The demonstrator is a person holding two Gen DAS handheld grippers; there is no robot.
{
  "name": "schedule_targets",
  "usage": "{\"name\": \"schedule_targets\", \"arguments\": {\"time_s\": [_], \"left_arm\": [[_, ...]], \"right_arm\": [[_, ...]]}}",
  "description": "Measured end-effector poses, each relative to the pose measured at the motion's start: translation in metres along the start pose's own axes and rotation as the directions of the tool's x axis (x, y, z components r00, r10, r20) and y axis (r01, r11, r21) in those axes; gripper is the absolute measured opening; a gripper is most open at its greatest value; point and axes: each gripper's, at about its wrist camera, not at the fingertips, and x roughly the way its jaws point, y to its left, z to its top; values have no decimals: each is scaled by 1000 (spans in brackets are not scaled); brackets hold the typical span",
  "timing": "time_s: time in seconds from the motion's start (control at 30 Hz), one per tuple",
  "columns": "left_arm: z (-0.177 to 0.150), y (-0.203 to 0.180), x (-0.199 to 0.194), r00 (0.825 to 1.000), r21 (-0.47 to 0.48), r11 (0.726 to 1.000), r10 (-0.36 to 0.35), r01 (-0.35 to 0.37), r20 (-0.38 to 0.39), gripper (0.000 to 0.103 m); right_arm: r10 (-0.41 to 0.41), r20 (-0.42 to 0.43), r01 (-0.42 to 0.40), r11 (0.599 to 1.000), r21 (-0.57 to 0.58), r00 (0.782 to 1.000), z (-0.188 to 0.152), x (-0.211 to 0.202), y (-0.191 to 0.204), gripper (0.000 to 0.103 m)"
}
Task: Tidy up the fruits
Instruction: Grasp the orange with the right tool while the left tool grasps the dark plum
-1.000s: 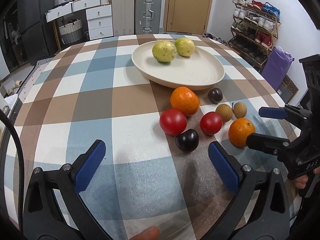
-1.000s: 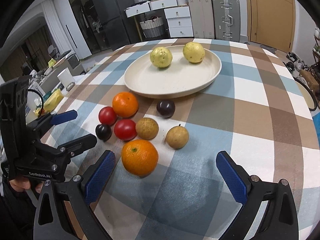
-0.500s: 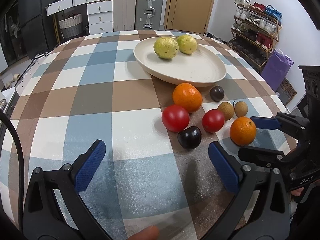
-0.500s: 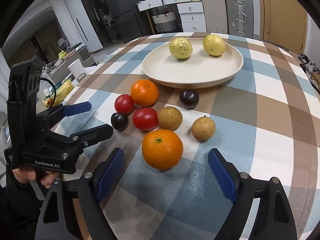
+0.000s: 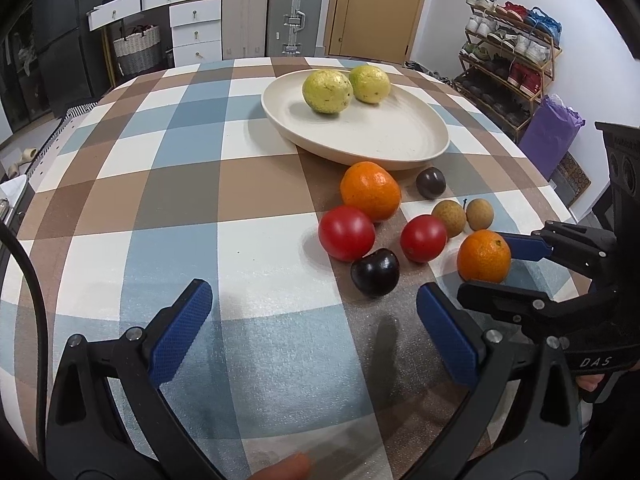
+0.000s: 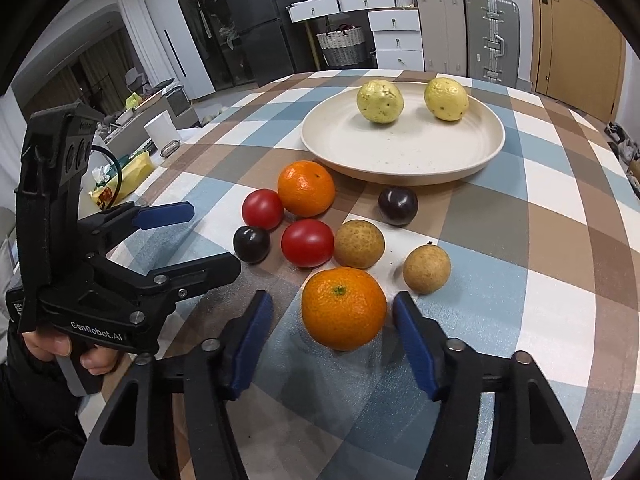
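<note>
A cream plate (image 5: 400,136) (image 6: 404,152) holds two yellow-green guavas (image 5: 327,86) (image 6: 380,96). In front of it on the checked cloth lie two oranges, two red tomatoes (image 6: 307,242), two dark plums (image 6: 251,244) and two brown longans (image 6: 359,244). My right gripper (image 6: 332,320) is open with its fingers on either side of the near orange (image 6: 343,307) (image 5: 484,255), not touching it. My left gripper (image 5: 312,320) is open and empty above the cloth, left of the fruit group.
The far orange (image 5: 370,190) sits against the plate's front rim. Beyond the round table stand white drawers (image 5: 196,32), suitcases (image 5: 294,20), a door and a shoe rack (image 5: 508,64). The table edge lies close on the right.
My right gripper has moved forward around the near orange and its jaws have narrowed. My left gripper has held its place, open.
</note>
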Motion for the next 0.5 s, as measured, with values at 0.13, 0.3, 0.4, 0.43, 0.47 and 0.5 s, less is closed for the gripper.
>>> {"name": "schedule_targets", "arguments": {"time_s": [0.13, 0.3, 0.4, 0.43, 0.47, 0.5], "left_arm": [[0, -4, 1, 1000, 16, 1000, -25, 25, -10, 96], [1, -13, 7, 999, 38, 999, -26, 28, -39, 87], [2, -17, 9, 999, 45, 998, -30, 32, -42, 83], [3, -18, 9, 999, 46, 998, -31, 33, -44, 82], [4, -18, 9, 998, 47, 998, -33, 35, -44, 79], [4, -19, 9, 998, 49, 998, -34, 36, -45, 77]], "right_arm": [[-21, 0, 21, 1000, -15, 1000, -1, 0, 1, 49], [-23, 8, 23, 1000, 2, 1000, -3, -3, -3, 41], [-30, 23, 30, 1000, 3, 999, -4, -6, -4, 41], [-29, 27, 28, 1000, 7, 999, -5, -8, -5, 41], [-29, 32, 29, 999, 13, 999, -6, -10, -6, 41], [-31, 40, 31, 999, 20, 999, -6, -12, -7, 41]]}}
